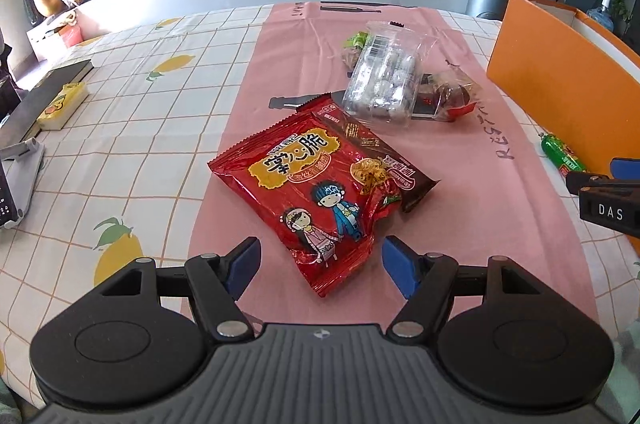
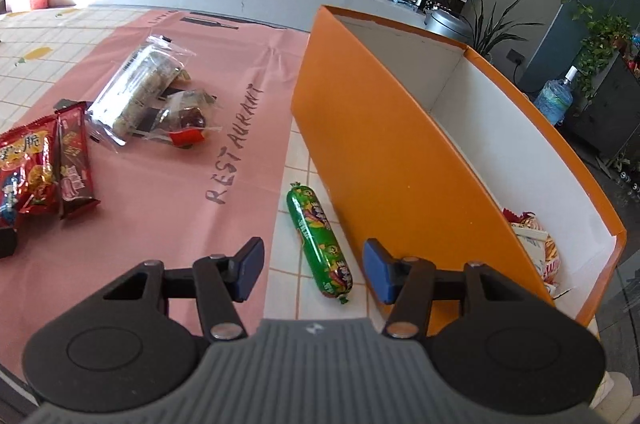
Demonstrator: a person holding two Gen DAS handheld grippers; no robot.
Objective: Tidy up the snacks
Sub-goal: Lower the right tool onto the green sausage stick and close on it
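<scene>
Pink mat [image 1: 248,71] on the worktop, snacks scattered.
Both grippers gape wide, empty: left gripper [image 1: 320,264] before the red packet [image 1: 320,191], right gripper [image 2: 314,270] astride the green sausage [image 2: 320,244]; box [image 2: 400,159] contents at 3 o'clock half hidden.

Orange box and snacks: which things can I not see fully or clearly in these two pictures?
- Orange box: the left wrist view shows only its outer wall; in the right wrist view the near wall hides most of the floor.
- Packets in the box: partly hidden by that wall, print unreadable.
- Brown packet: mostly covered by the red snack bag in the left wrist view.
- Green sausage: its near end is hidden by the right gripper there.
</scene>
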